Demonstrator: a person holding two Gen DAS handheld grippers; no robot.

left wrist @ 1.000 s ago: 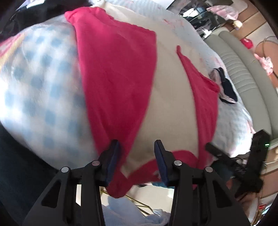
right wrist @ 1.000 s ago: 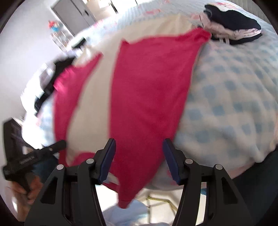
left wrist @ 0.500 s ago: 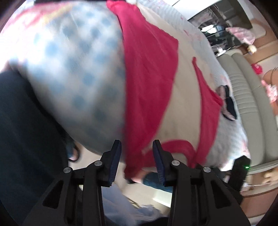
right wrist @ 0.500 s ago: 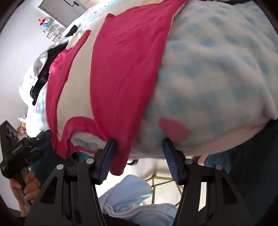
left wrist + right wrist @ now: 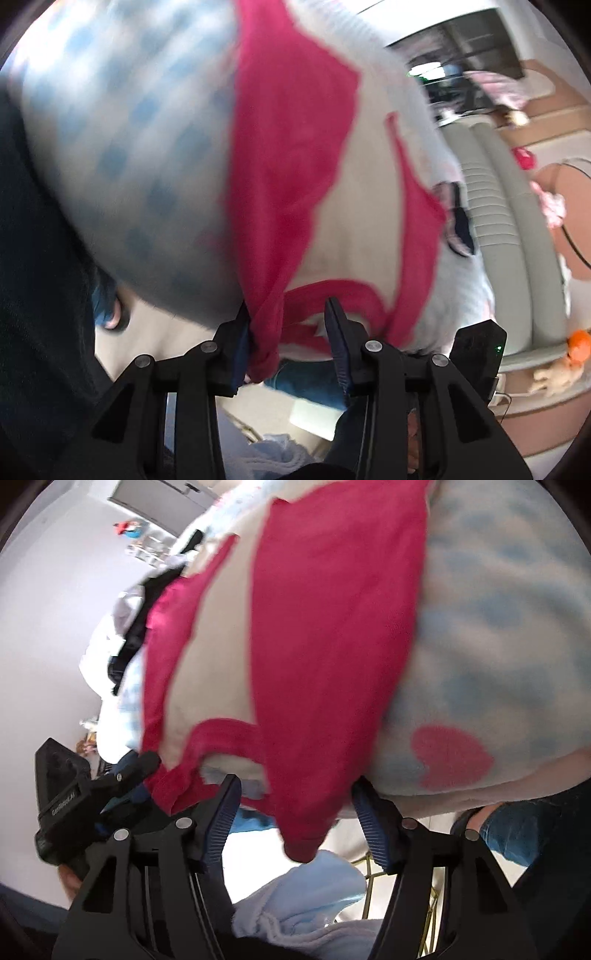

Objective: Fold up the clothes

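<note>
A red and cream top (image 5: 291, 155) lies spread flat on a bed, its near end drooping over the bed's edge. In the left wrist view, my left gripper (image 5: 288, 321) is open at that edge, and a hanging red sleeve end (image 5: 266, 332) sits between its fingers against the left pad. In the right wrist view the same top (image 5: 325, 646) shows its other red sleeve end (image 5: 306, 823) hanging between the open fingers of my right gripper (image 5: 295, 794). Neither gripper has closed on the cloth.
A blue-checked fleece blanket (image 5: 129, 147) with a red heart (image 5: 450, 757) covers the bed. Folded dark clothes (image 5: 458, 218) lie beyond the top, a loose clothes heap (image 5: 147, 609) at the far side. A padded grey headboard (image 5: 517, 221) is at right. A light blue garment (image 5: 306, 897) lies below.
Both grippers have dropped to the bed's near edge and closed in on the top's hanging ends. The red sleeve ends now sit between the open fingers.
</note>
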